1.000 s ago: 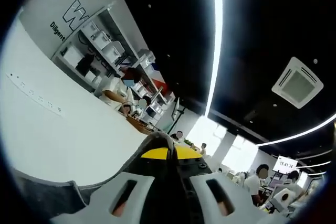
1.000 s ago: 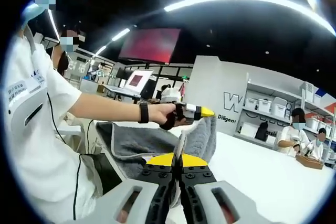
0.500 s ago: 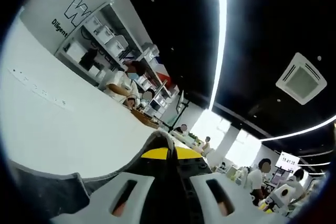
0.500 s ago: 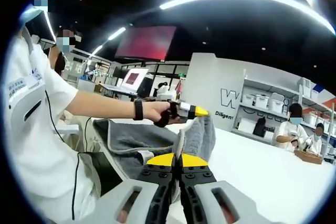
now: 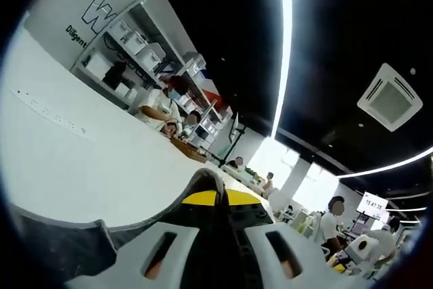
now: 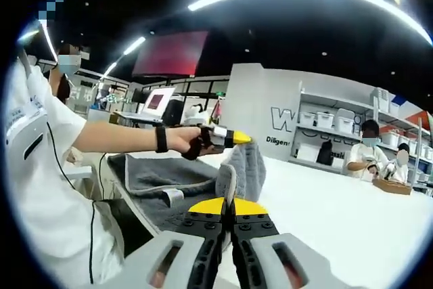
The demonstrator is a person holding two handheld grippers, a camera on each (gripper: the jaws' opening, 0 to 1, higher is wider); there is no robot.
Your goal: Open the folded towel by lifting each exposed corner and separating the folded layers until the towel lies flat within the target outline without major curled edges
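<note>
The grey towel (image 6: 152, 175) lies on the white table (image 6: 325, 201), with one part pulled up into a raised fold (image 6: 249, 167). In the right gripper view, a person's hand holds my left gripper (image 6: 233, 139) with its yellow tip at the top of that fold, shut on the towel. My right gripper (image 6: 230, 202) is shut on a pale-bordered towel edge (image 6: 226, 182) rising between its jaws. In the left gripper view, my left gripper (image 5: 220, 197) is shut with a bit of towel edge (image 5: 205, 179) above its tips. Dark towel cloth (image 5: 57, 252) hangs at lower left.
A person in a white shirt (image 6: 40, 187) stands close on the left of the right gripper view. Shelves with boxes (image 6: 342, 137) and seated people (image 6: 369, 157) lie beyond the table. A laptop (image 6: 157, 101) sits at the back. The left gripper view tilts up toward ceiling lights (image 5: 281, 45).
Both cameras have shifted a little. In the right gripper view the left gripper and the raised fold sit slightly further left. Both grips on the towel are unchanged.
</note>
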